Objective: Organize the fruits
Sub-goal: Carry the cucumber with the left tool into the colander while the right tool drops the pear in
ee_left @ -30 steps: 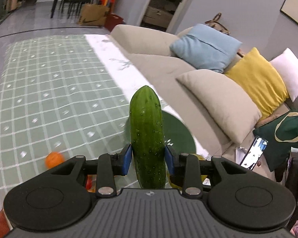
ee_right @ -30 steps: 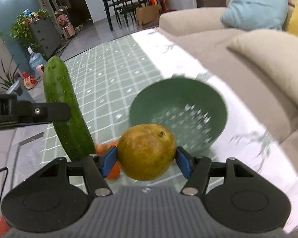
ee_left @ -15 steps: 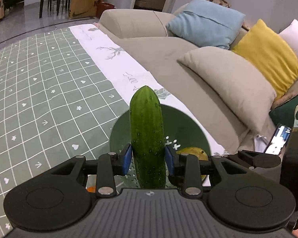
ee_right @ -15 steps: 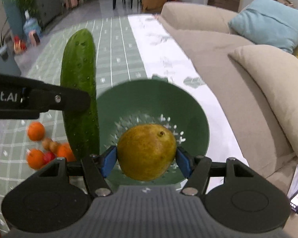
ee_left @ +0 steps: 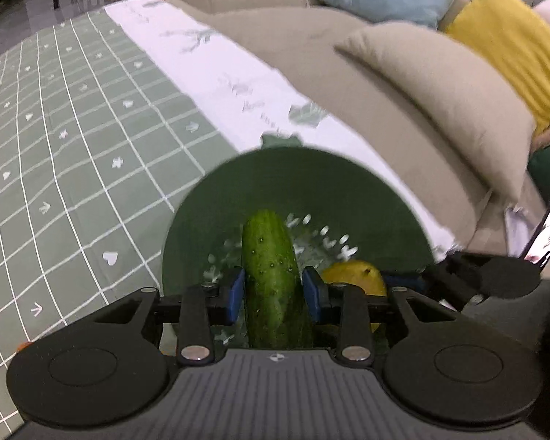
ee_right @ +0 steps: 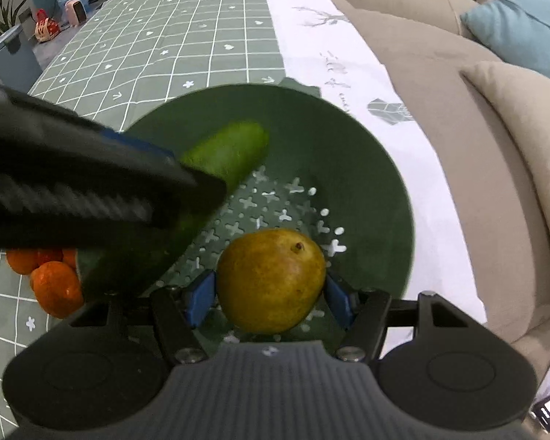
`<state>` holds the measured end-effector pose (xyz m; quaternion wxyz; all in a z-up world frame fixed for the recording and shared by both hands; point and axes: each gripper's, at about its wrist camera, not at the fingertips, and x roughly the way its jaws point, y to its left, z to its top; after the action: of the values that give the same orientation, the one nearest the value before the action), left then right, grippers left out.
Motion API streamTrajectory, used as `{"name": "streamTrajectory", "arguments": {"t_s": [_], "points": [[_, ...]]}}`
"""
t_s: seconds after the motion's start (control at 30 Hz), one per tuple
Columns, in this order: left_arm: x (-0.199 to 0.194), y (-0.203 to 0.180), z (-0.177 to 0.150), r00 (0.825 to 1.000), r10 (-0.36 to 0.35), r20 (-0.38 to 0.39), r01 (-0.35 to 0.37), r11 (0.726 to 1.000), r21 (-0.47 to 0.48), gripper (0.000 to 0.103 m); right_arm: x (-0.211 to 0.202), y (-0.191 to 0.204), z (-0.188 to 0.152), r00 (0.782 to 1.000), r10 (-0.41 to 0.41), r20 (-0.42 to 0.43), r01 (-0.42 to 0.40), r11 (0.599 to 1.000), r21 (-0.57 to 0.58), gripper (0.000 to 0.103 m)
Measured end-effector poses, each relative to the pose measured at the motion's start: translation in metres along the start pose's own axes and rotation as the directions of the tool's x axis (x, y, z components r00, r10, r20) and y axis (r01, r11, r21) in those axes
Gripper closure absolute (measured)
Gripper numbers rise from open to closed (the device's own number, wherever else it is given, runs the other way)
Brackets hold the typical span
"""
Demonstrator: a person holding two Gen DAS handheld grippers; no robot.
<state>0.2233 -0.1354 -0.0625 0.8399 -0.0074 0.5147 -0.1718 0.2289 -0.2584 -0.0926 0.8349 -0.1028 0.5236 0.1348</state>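
A green perforated bowl [ee_left: 238, 187] [ee_right: 352, 135] stands on the checked tablecloth near the sofa-side edge. My left gripper [ee_left: 273, 289] has a dark green cucumber [ee_left: 269, 256] [ee_right: 231, 150] between its blue pads, which sit against its sides; the jaws are closing. The cucumber slants down into the bowl's left half. My right gripper [ee_right: 269, 299] is shut on a yellow-brown pear [ee_right: 271, 278] [ee_left: 352, 278], held low over the bowl's perforated bottom. The two grippers are side by side, the left one's finger [ee_right: 135, 183] crossing the right wrist view.
Several oranges [ee_right: 55, 286] lie on the cloth just left of the bowl. A beige sofa [ee_left: 403, 117] with blue, yellow and beige cushions runs along the table's right side. A phone [ee_left: 546, 234] lies lit at the right. The green checked cloth [ee_left: 73, 128] stretches away to the left.
Both grippers have come down and forward over the bowl, which now fills the lower middle of each view. The cucumber's tip shows lower between the left pads and reaches into the bowl.
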Motion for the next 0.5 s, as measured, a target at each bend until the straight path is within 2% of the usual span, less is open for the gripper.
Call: {"name": "streamTrajectory", "arguments": {"t_s": [0.03, 0.23, 0.37, 0.43, 0.5], "points": [[0.002, 0.001, -0.001, 1.000, -0.007, -0.001, 0.007, 1.000, 0.007, 0.081, 0.000, 0.002, -0.001, 1.000, -0.013, 0.002, 0.013, 1.000, -0.015, 0.042], [-0.004, 0.007, -0.003, 1.000, -0.015, 0.004, 0.015, 1.000, 0.007, 0.080, 0.000, 0.002, 0.000, 1.000, -0.018, 0.015, 0.019, 0.999, -0.050, 0.042], [-0.015, 0.012, -0.004, 0.999, -0.023, 0.024, 0.023, 1.000, -0.006, 0.072, -0.007, 0.005, -0.002, 0.999, -0.030, 0.033, 0.031, 0.999, -0.032, 0.040], [-0.023, 0.014, -0.006, 0.999, -0.024, 0.035, 0.024, 1.000, -0.013, 0.071, -0.016, 0.006, -0.004, 0.998, -0.044, 0.050, 0.045, 0.999, -0.023, 0.034], [-0.032, 0.015, -0.009, 0.999, -0.023, 0.045, 0.024, 0.999, -0.026, 0.069, -0.023, 0.006, -0.003, 0.997, -0.053, 0.058, 0.054, 0.998, -0.016, 0.033]]}}
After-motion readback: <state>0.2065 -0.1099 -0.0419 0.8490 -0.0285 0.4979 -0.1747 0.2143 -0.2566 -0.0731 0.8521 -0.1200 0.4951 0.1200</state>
